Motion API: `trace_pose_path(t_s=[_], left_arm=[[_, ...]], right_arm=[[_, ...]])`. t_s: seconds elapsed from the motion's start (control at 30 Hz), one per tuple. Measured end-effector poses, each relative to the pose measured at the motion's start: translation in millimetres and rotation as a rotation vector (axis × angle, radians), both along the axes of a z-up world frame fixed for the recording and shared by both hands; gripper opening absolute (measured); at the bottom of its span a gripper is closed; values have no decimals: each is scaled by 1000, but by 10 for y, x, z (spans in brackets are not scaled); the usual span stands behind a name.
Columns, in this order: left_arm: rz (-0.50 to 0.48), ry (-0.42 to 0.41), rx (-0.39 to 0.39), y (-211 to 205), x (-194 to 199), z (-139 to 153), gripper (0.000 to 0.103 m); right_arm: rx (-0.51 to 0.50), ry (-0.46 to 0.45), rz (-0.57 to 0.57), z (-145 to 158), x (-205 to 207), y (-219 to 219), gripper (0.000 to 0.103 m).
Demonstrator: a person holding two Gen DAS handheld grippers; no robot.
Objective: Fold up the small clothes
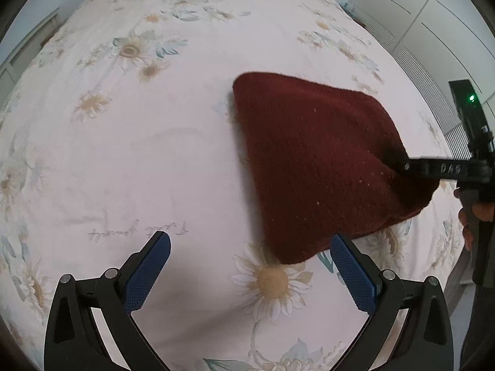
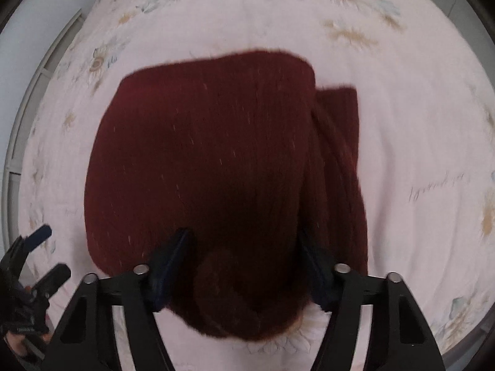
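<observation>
1. Dark red knit garment (image 1: 321, 167) lies on the flowered bed sheet (image 1: 130, 142), already doubled over; a narrower layer sticks out along one side in the right wrist view.
2. Left claw (image 1: 250, 266) is spread wide and holds nothing; the garment sits ahead of it and to its right, near corner just beside its right finger.
3. Right claw (image 2: 244, 266) has cloth bunched between its fingers, which stand apart; whether it pinches the cloth, cannot tell.
4. Step judged: mid-fold, one edge being handled.
5. Next likely needs the left claw to reach the near corner, grip it, and carry it across evenly.
</observation>
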State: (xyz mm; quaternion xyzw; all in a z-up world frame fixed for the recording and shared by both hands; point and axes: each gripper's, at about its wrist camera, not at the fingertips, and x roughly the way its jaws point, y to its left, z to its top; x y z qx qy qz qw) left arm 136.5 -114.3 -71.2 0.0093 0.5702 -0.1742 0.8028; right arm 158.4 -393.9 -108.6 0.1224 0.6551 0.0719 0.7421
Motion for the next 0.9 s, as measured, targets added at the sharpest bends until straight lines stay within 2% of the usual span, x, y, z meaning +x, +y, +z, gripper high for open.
trace_pose_path(t_s=[0.03, 0.17, 0.23, 0.37, 0.57, 0.77, 0.87, 0.9], left_arm=[[-9, -1, 0, -22, -9, -14, 102], [-32, -3, -8, -60, -41, -58, 102], [-36, -3, -8, -72, -46, -69, 102], [-36, -2, -5, -96, -46, -72, 102], [-43, -22, 0, -139, -56, 15, 102], [-63, -26, -5, -221, -69, 51, 102], [-79, -25, -2, -277, -86, 37, 102], [-80, -23, -2, -288, -83, 24, 102]], right_arm=[[8, 3, -1, -19, -42, -29, 48], [68, -21, -4, -44, -195, -159, 37], [89, -63, -24, -2, -251, -232, 30], [107, -143, -67, 173, -289, -392, 27], [30, -197, -61, 337, -369, -533, 25], [-29, -195, -106, 259, -500, -798, 25], [-112, -167, -82, 90, -482, -768, 25], [-106, -149, -85, -14, -472, -753, 25]])
